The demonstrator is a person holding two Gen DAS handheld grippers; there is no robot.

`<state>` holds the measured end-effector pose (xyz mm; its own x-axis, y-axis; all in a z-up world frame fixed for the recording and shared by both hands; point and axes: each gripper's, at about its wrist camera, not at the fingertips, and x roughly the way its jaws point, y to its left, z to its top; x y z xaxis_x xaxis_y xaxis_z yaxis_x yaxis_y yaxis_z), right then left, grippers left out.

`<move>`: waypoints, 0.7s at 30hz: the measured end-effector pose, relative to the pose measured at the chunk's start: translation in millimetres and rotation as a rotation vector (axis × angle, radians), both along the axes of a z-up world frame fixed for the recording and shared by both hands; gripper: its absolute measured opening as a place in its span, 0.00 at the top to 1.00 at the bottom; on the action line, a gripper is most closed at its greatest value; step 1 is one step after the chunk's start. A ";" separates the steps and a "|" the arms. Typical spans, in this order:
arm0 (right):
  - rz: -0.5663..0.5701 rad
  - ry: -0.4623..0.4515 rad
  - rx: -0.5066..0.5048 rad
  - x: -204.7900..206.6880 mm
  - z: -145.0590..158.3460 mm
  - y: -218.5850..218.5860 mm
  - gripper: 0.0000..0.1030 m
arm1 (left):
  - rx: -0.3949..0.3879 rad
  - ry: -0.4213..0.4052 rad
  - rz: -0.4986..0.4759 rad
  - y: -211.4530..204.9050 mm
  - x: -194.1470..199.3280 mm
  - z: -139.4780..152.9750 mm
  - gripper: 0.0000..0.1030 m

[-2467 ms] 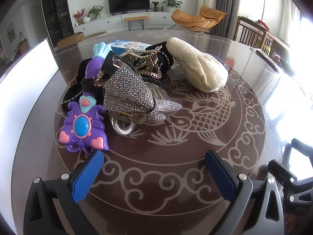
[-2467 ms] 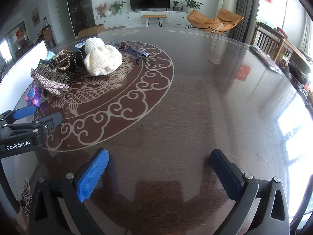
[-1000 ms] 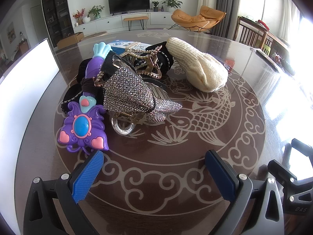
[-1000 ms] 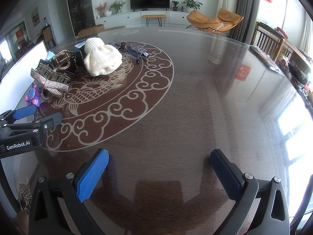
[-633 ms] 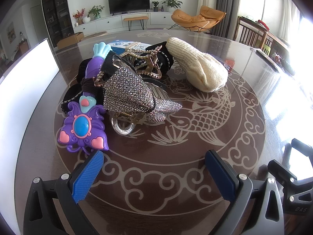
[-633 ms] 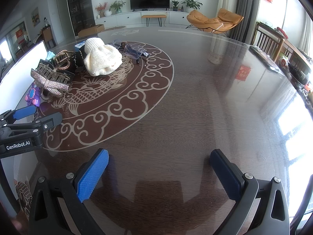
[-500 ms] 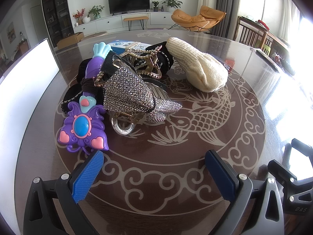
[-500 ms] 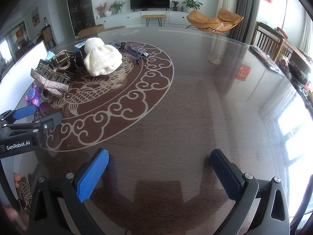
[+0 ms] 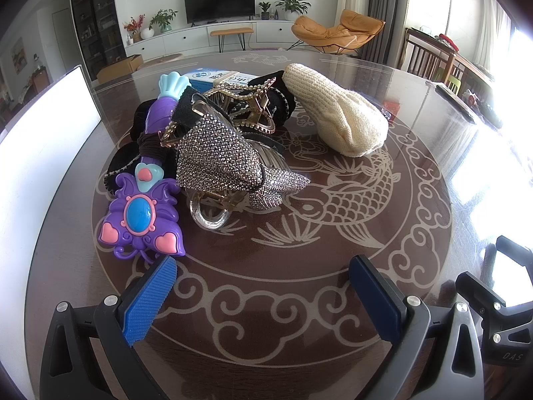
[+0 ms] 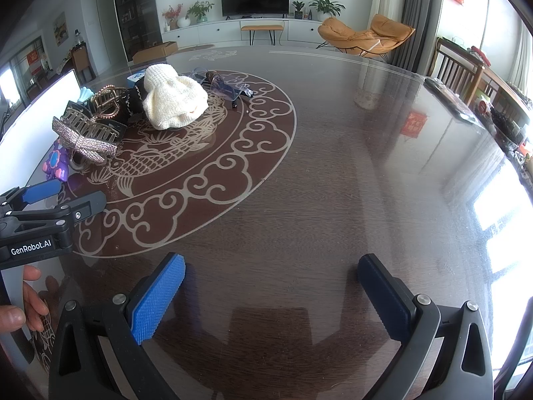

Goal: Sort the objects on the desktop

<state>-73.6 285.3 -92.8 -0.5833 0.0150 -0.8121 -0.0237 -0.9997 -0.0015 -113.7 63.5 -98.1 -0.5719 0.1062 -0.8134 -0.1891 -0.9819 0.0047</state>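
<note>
A pile lies on the dark glass table ahead of my left gripper (image 9: 263, 296), which is open and empty. In it are a purple butterfly toy wand (image 9: 141, 213), a rhinestone bow hair clip (image 9: 220, 158), a gold claw clip (image 9: 248, 110), black hair bands (image 9: 146, 123), a blue-white box (image 9: 213, 76) and a cream knitted hat (image 9: 343, 113). The right wrist view shows the same hat (image 10: 173, 101), rhinestone clip (image 10: 85, 138) and sunglasses (image 10: 223, 88) at far left. My right gripper (image 10: 271, 295) is open over bare table, far from the pile.
A white panel (image 9: 36, 153) stands along the table's left edge. A hand (image 10: 23, 303) holds the left gripper's body (image 10: 43, 230) at lower left. A dark remote-like object (image 10: 449, 98) lies at the far right rim, with chairs beyond.
Fingers of a hand have come into the right wrist view at lower left. Both grippers and the pile stay where they were.
</note>
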 end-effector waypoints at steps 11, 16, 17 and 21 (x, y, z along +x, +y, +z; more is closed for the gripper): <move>0.000 0.000 0.000 -0.1 0.0 0.0 0.00 | 0.002 -0.001 -0.078 -11.6 26.1 3.3 0.00; 0.000 0.000 0.000 0.0 0.0 0.2 0.00 | 0.002 -0.001 -0.080 -12.5 27.1 3.3 0.00; 0.000 0.000 0.000 -0.3 -0.1 -0.1 0.00 | 0.002 -0.001 -0.080 -12.5 27.2 3.4 0.00; 0.000 0.000 0.000 0.0 0.0 0.3 0.00 | 0.002 -0.001 -0.080 -12.5 27.1 3.3 0.00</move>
<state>-73.6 285.5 -92.7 -0.5834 0.0150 -0.8121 -0.0236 -0.9997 -0.0015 -86.6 51.0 -94.8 -0.5608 0.1529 -0.8137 -0.2668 -0.9638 0.0028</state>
